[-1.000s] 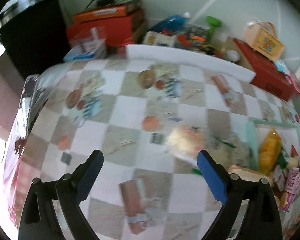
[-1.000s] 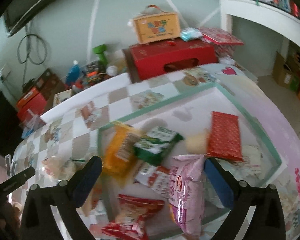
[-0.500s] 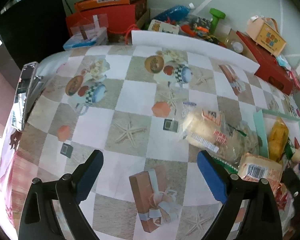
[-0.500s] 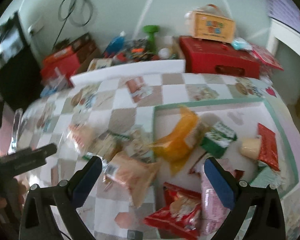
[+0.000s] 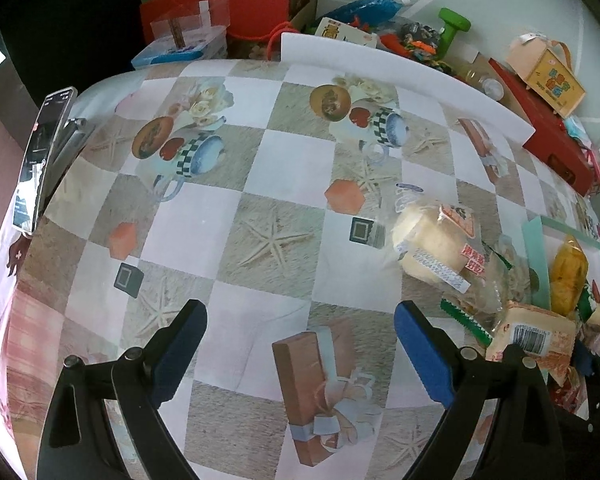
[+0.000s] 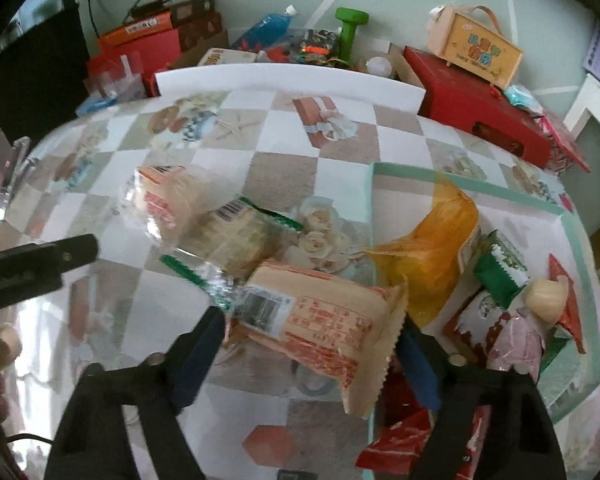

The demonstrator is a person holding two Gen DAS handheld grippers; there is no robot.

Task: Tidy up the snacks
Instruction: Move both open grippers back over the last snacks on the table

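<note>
So the peach-orange snack pack (image 6: 320,316) lies on the checkered tablecloth (image 5: 276,184), its end overlapping the mint tray's (image 6: 512,196) rim. It now sits between the wide-open jaws of the right gripper (image 6: 312,344); half a second ago that gripper was further back. I can't tell if the fingers touch it. The left gripper (image 5: 300,340) is wide open over bare cloth, pretty much unmoved. The bread bag (image 5: 436,244) lies just beyond.

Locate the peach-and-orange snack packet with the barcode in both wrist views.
Left wrist: peach-and-orange snack packet at lower right, beside the green-rimmed tray.
Right wrist: centre bottom, between the right gripper jaws.
Shared landmark: green dumbbell.
</note>
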